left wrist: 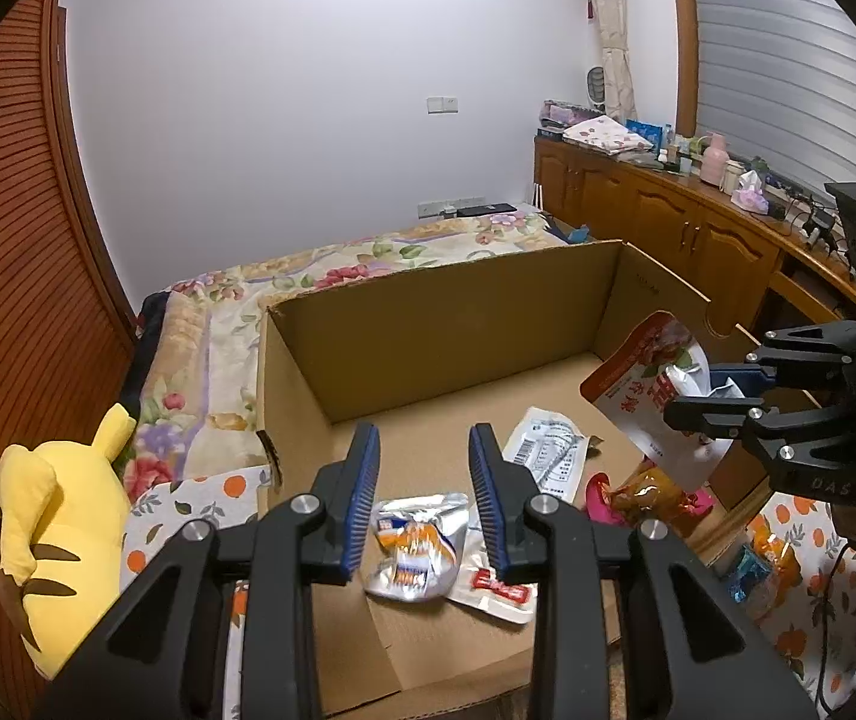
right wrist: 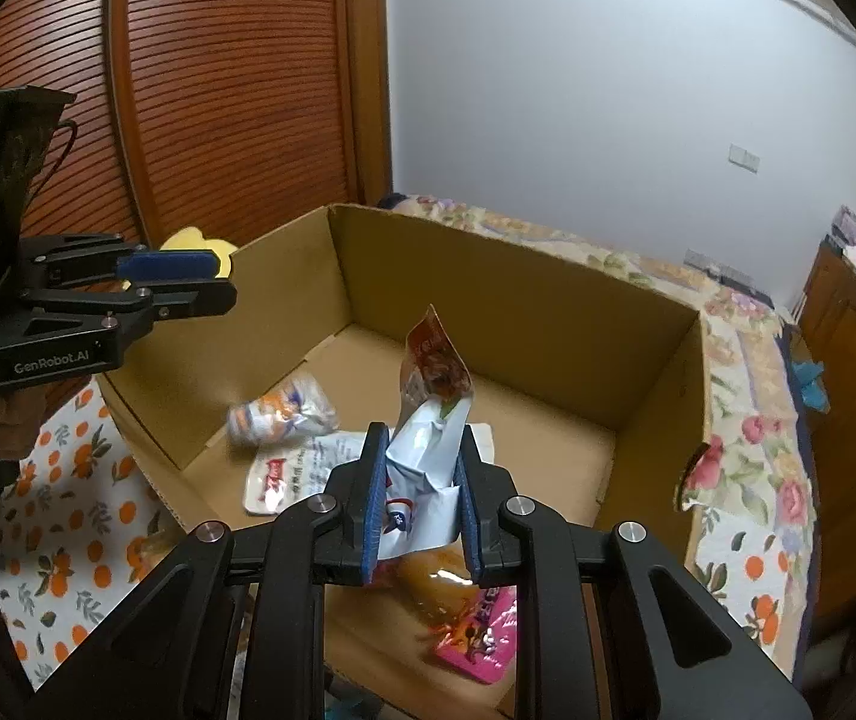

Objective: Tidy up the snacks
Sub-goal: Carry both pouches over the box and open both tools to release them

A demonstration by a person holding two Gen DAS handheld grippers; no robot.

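An open cardboard box (left wrist: pixel 428 306) (right wrist: pixel 523 276) stands on the bed. Inside lie a silver and orange packet (left wrist: pixel 416 546) (right wrist: pixel 281 411), a flat white packet with a red label (left wrist: pixel 496 585) (right wrist: pixel 275 477), a white printed packet (left wrist: pixel 541 447) and a pink and orange packet (left wrist: pixel 637 495) (right wrist: pixel 475 630). My left gripper (left wrist: pixel 425 450) (right wrist: pixel 212 282) is open and empty above the box's near side. My right gripper (right wrist: pixel 422 450) (left wrist: pixel 721 387) is shut on a red and white snack pouch (right wrist: pixel 433 396) (left wrist: pixel 649 378), held above the box floor.
A yellow plush toy (left wrist: pixel 50 534) lies left of the box on an orange-print cloth (left wrist: pixel 188 498). More snack packets (left wrist: pixel 763 564) lie on the cloth right of the box. A flowered bedspread (left wrist: pixel 308 276) extends behind. Wooden cabinets (left wrist: pixel 667 222) line the right wall.
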